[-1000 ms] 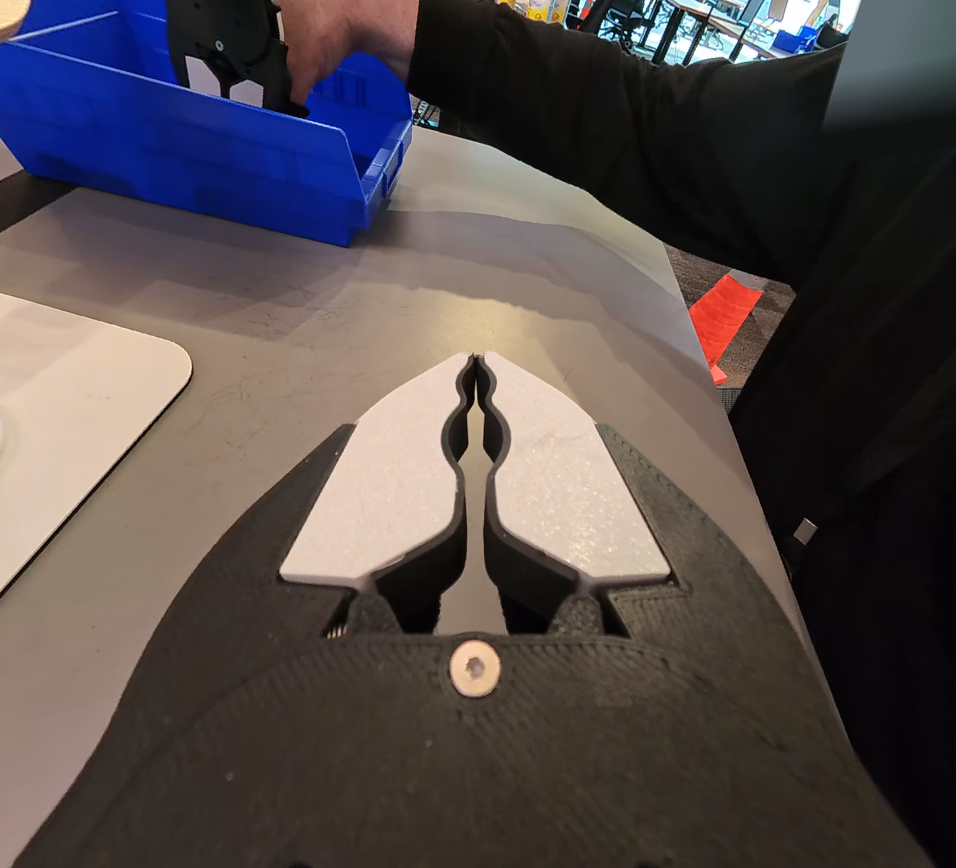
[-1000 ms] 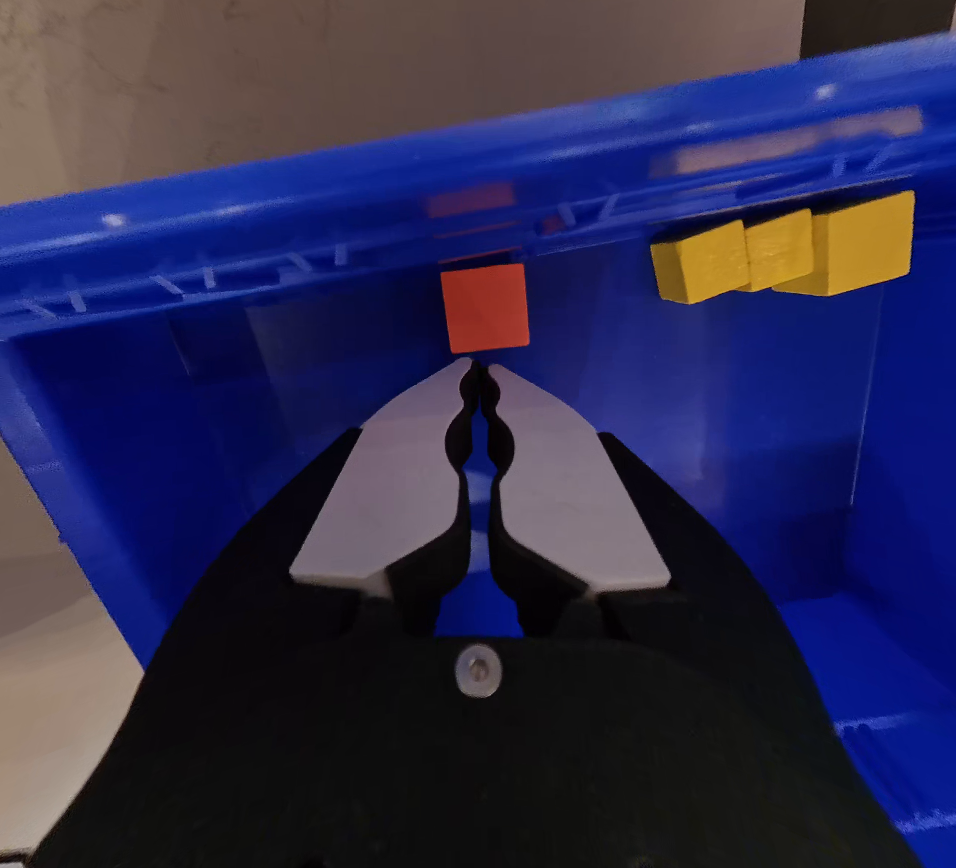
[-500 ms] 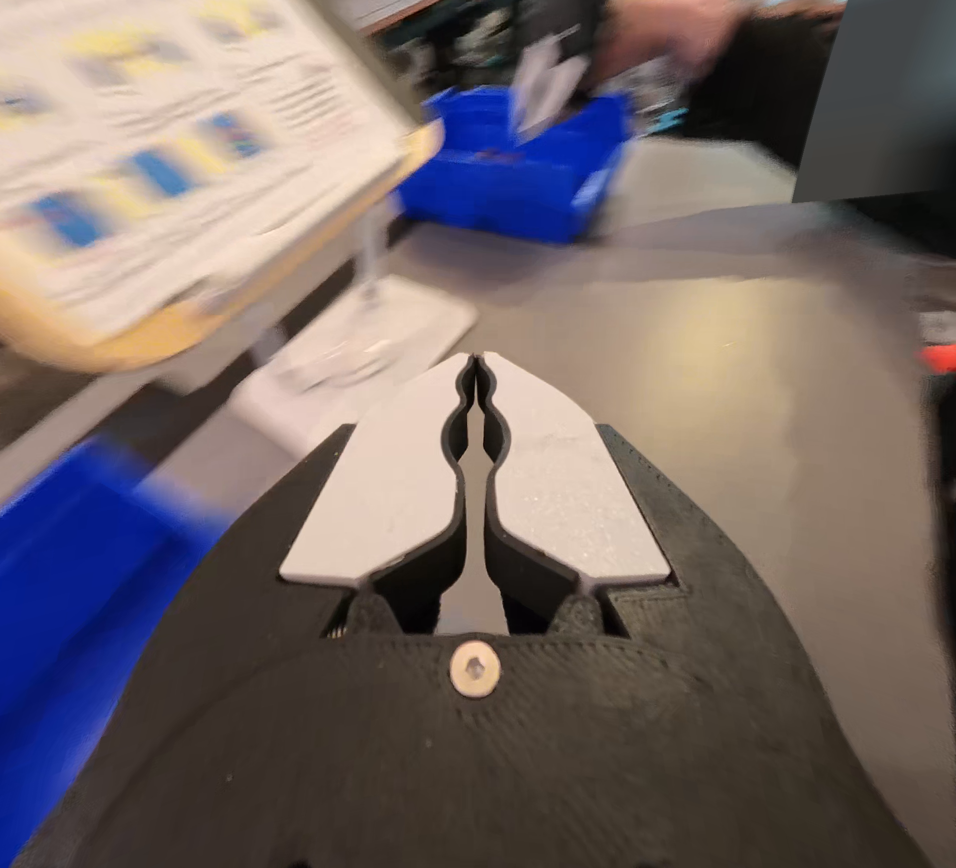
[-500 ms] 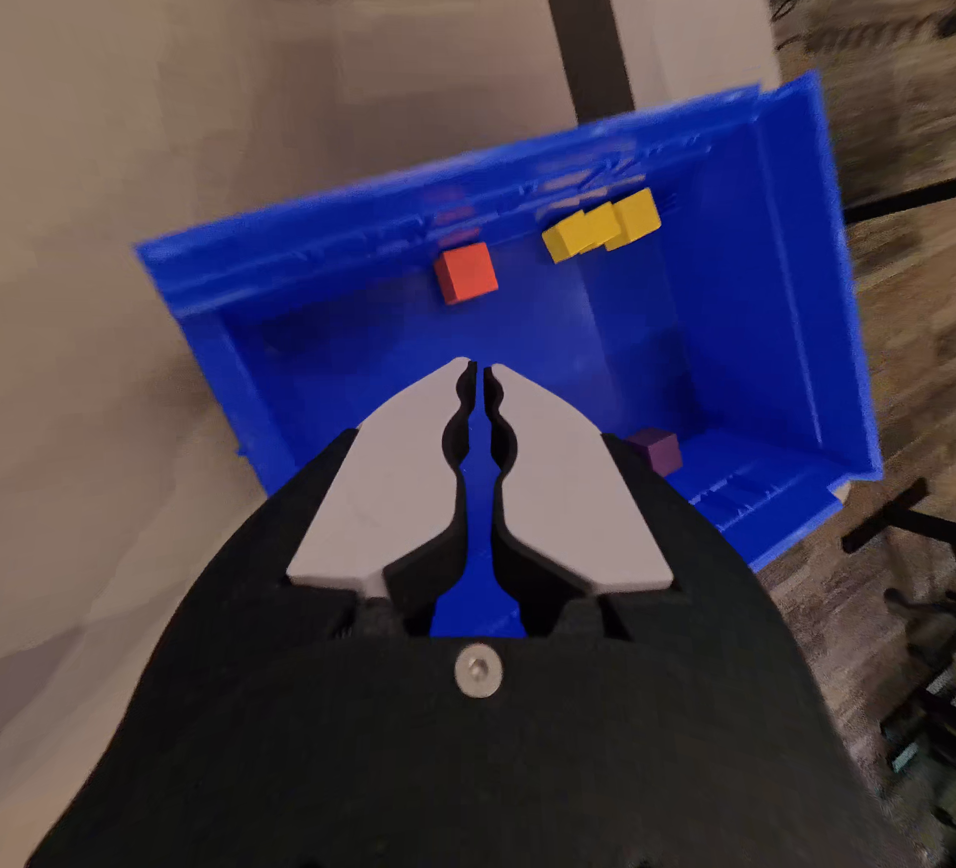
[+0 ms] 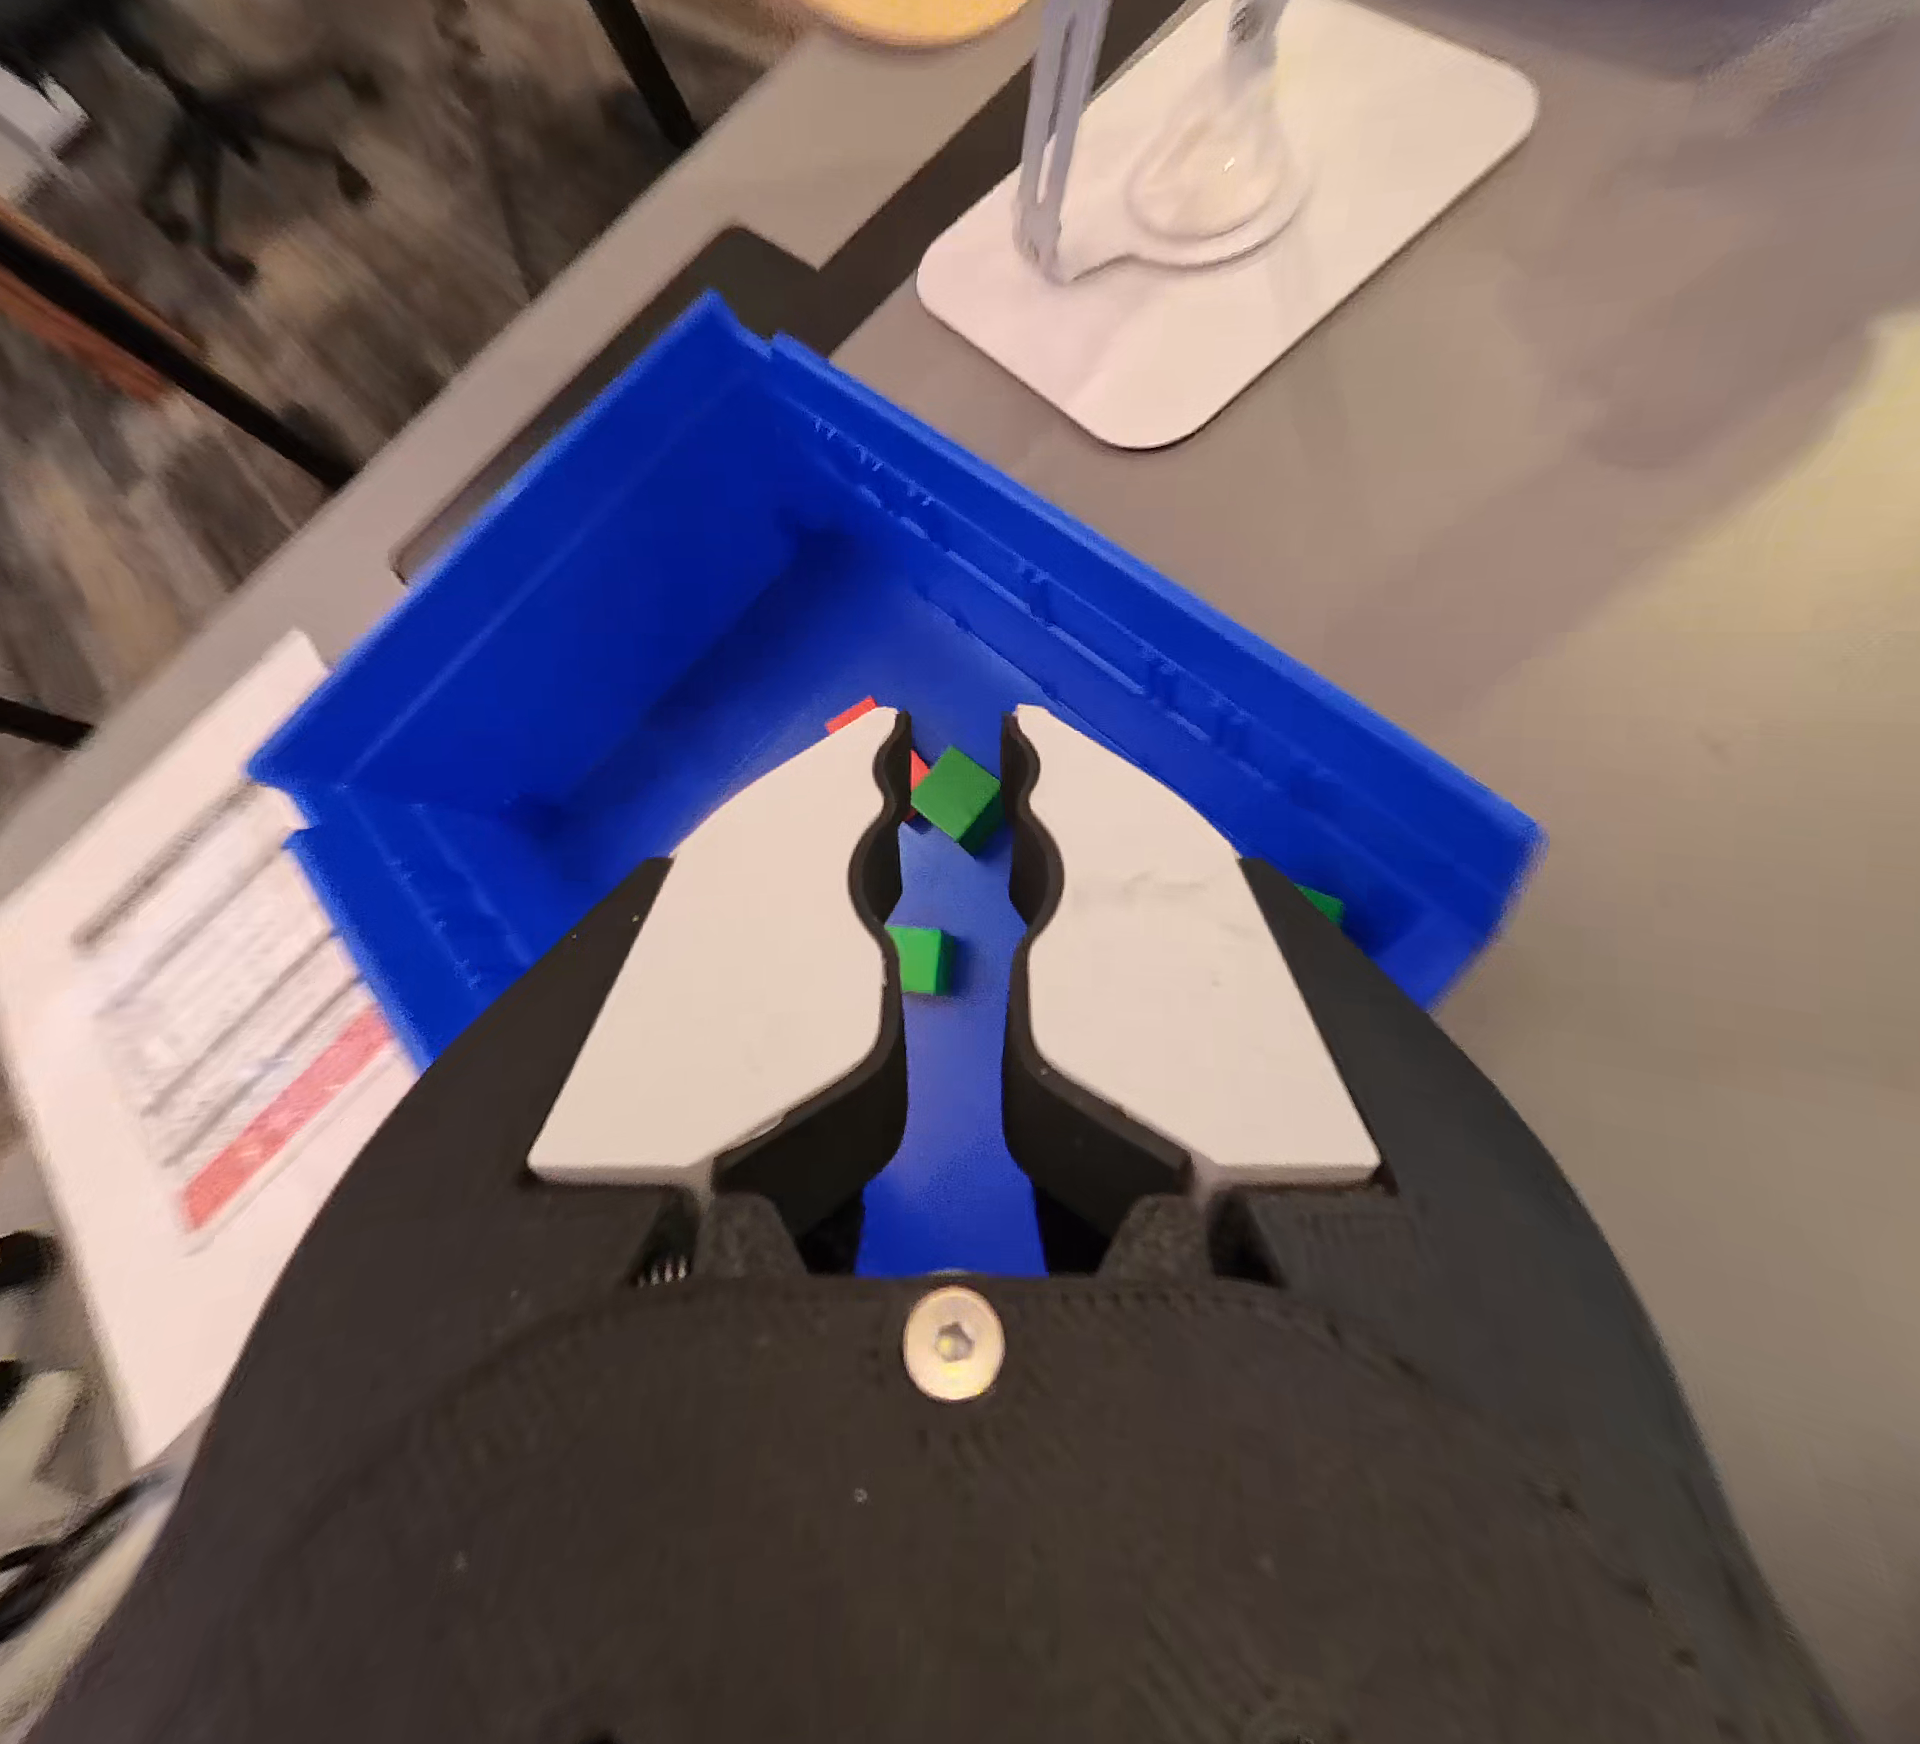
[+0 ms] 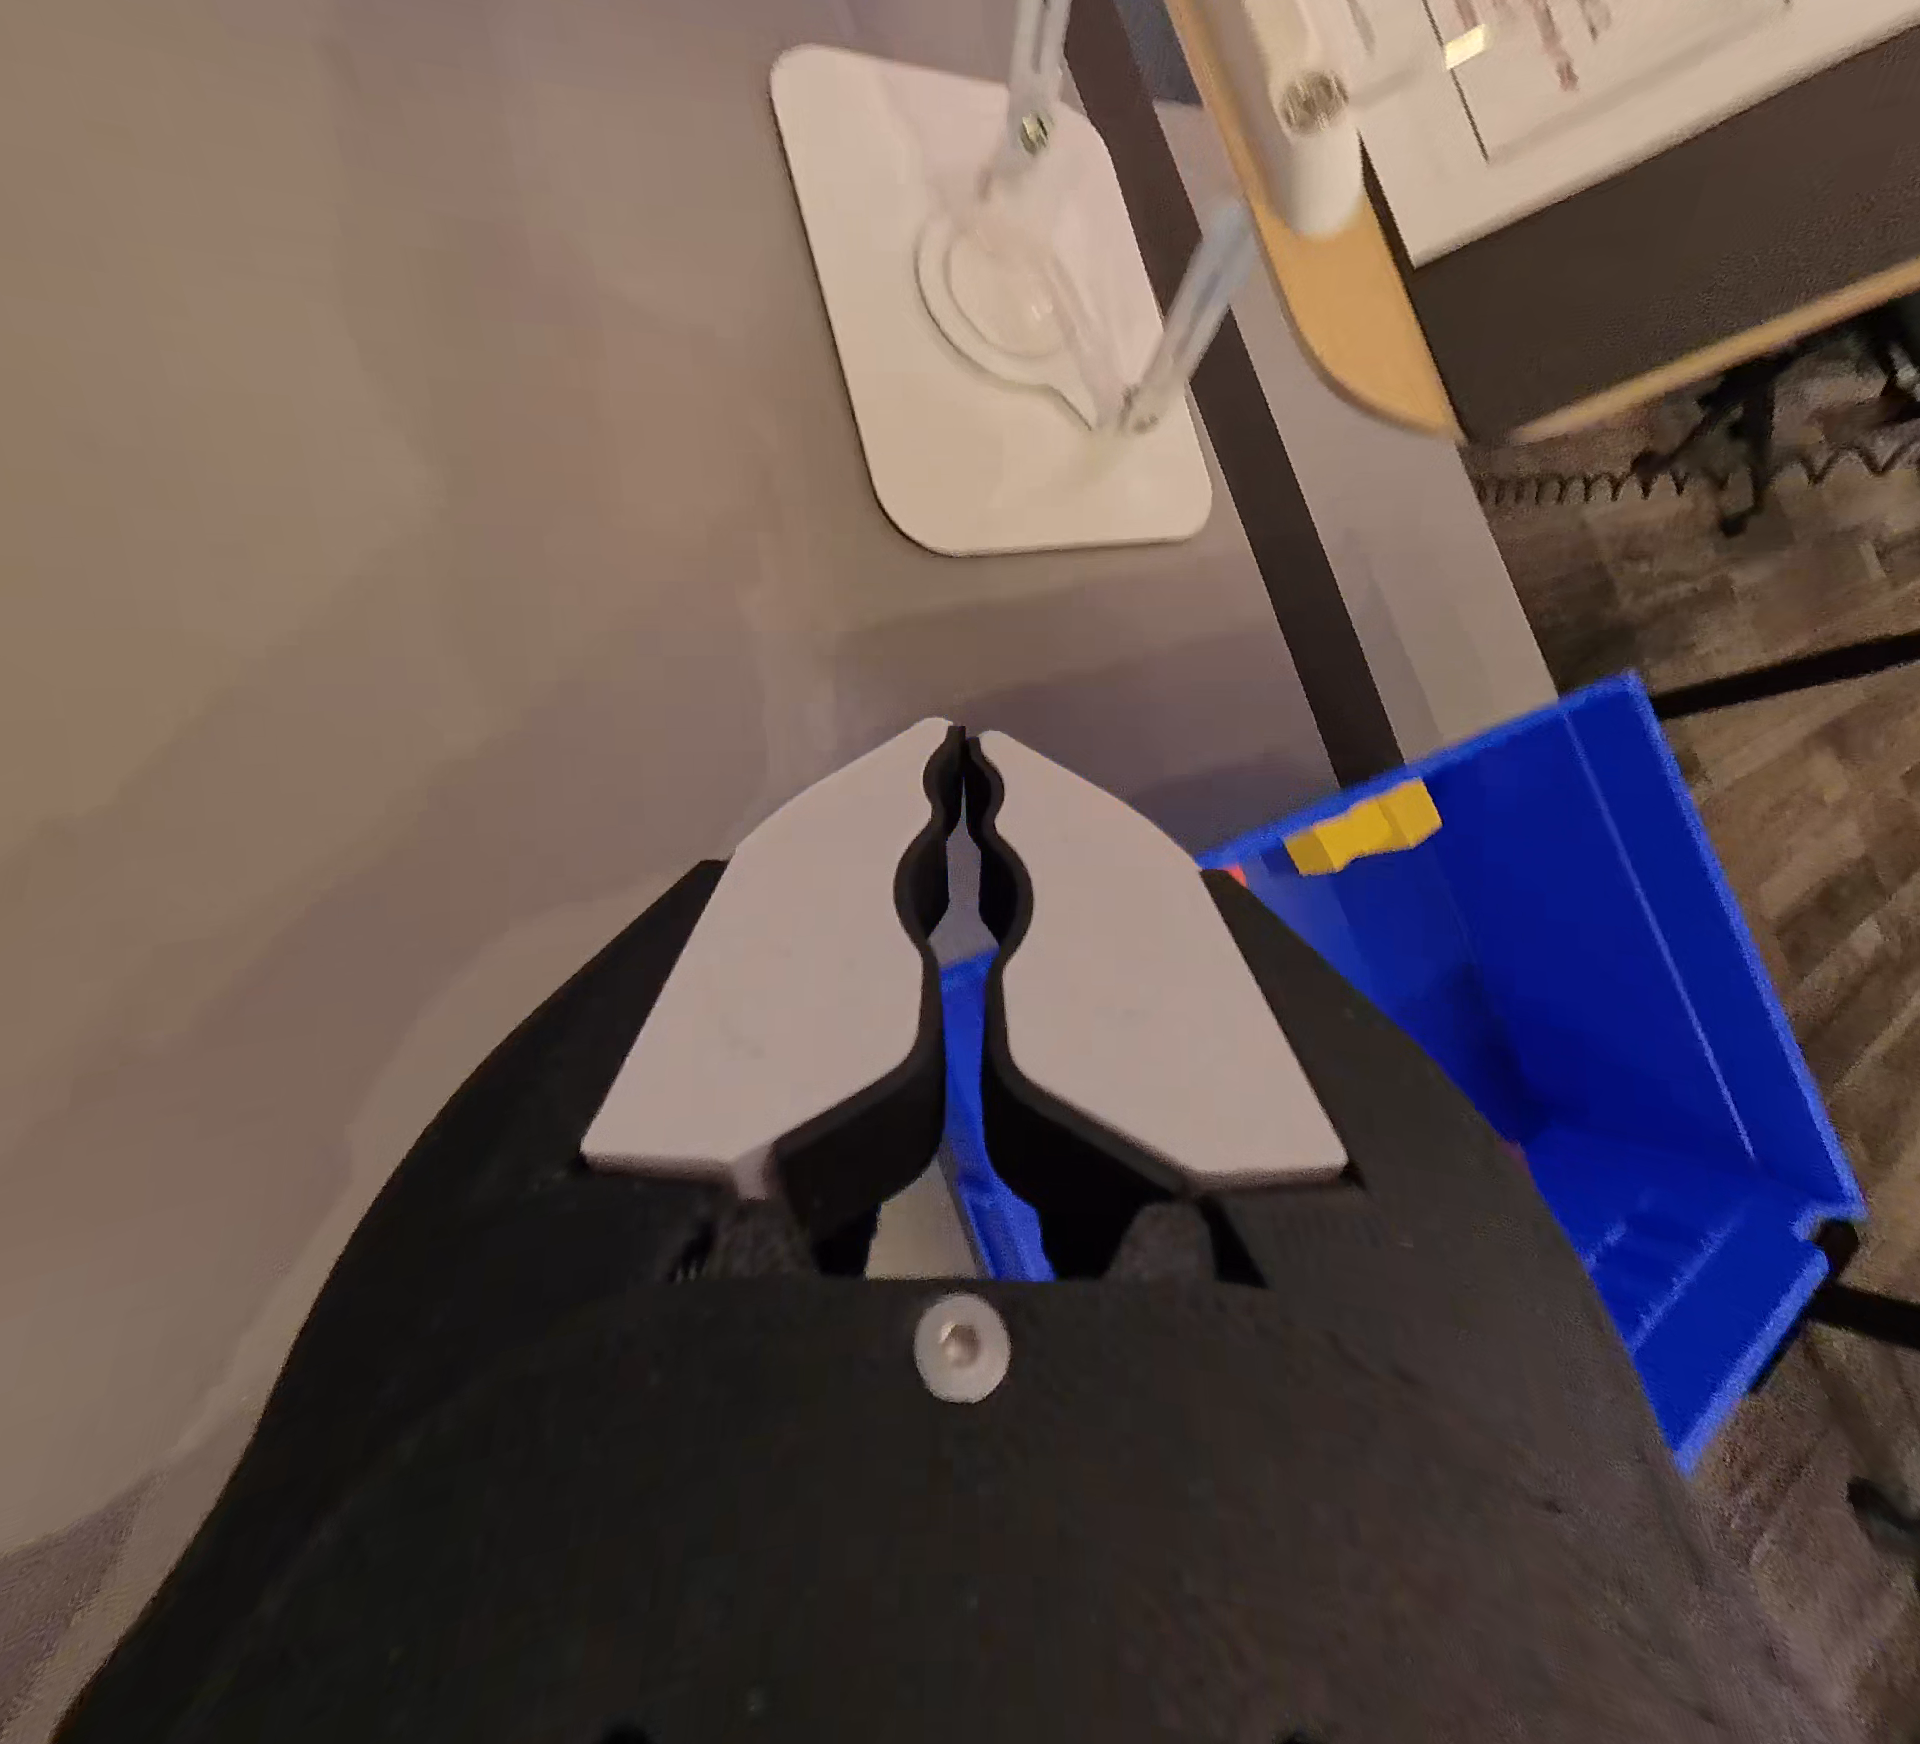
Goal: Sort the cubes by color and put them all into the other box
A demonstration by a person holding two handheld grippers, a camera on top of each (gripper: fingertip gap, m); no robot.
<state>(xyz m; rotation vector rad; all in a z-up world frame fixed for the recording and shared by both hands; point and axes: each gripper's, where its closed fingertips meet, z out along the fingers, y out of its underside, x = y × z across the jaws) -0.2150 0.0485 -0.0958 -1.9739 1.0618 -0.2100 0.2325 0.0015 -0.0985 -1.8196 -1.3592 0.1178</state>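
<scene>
Left gripper (image 5: 951, 728), jaws apart and empty, hangs above the source blue bin (image 5: 582, 655), framing a green cube (image 5: 956, 799), likely to pick; right gripper (image 6: 958, 738), jaws together and empty, left of bin with yellow cubes (image 6: 1361, 827).

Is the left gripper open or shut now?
Open. The left gripper shows a clear gap between its fingertips, and through it a green cube lying in the blue bin is visible. It holds nothing.
</scene>
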